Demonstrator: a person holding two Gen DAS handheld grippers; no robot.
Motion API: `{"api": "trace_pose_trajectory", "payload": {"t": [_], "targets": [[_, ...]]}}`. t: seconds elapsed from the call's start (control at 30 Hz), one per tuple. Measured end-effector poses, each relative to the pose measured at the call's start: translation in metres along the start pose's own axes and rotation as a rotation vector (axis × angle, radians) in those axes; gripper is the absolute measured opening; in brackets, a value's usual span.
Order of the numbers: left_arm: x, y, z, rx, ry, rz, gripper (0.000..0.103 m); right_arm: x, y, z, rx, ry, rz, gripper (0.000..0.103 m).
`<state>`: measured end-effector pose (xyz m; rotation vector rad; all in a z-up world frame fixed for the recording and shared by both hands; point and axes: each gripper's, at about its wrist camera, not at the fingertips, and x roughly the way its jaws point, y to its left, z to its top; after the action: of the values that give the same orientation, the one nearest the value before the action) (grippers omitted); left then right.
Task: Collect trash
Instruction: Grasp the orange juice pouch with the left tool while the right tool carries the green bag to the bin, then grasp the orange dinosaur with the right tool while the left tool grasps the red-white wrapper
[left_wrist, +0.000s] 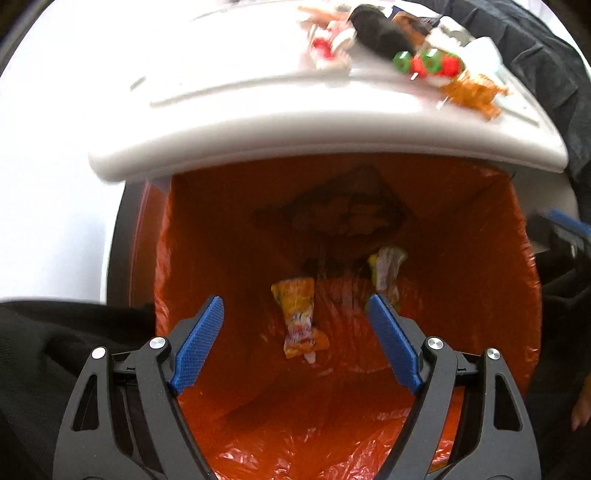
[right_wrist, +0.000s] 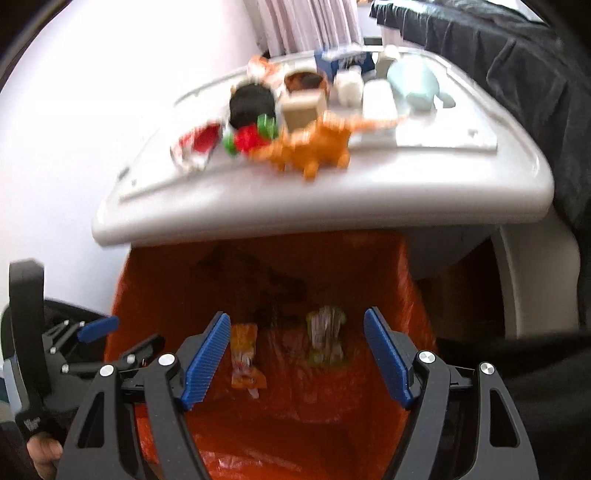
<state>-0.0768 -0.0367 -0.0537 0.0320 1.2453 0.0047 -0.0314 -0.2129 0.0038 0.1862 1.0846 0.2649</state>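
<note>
Both the left gripper and right gripper hang wide open and empty above the orange bin bag, two wrappers inside it.

printing on both wrappers in the orange-lined bin blurred, no legible text anywhere

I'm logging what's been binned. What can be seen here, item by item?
bin liner: one, orange, under the tray
wrappers: two, orange-yellow and pale green, loose inside the liner
tray: one, white, above the bin
toy animal: one, orange, tray front
round beads: several, red and green, on tray
black lump: one, on tray
left claw: open, over liner
right claw: open, over liner
</note>
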Motion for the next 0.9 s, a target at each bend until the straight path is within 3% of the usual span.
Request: {"api": "trace_pose_trajectory", "payload": {"t": [0.13, 0.33, 0.6, 0.67, 0.9], "targets": [[-0.029, -0.011, 0.024, 0.058, -0.104, -0.008, 0.079, -0.006, -0.002, 0.033, -0.023, -0.086, -0.032, 0.085], [-0.052, -0.013, 0.044, 0.095, -0.219, 0.02, 0.079, 0.011, -0.013, 0.069, 0.033, -0.101, -0.085, 0.083], [-0.05, -0.014, 0.042, 0.137, -0.243, 0.012, 0.079, 0.034, 0.0, 0.073, -0.058, -0.055, -0.138, 0.083], [-0.051, -0.014, 0.042, 0.143, -0.254, 0.013, 0.079, 0.042, 0.003, 0.076, -0.07, -0.048, -0.161, 0.087], [-0.048, -0.009, 0.045, 0.121, -0.258, -0.008, 0.079, 0.062, 0.013, 0.08, -0.155, -0.041, -0.184, 0.09]]}}
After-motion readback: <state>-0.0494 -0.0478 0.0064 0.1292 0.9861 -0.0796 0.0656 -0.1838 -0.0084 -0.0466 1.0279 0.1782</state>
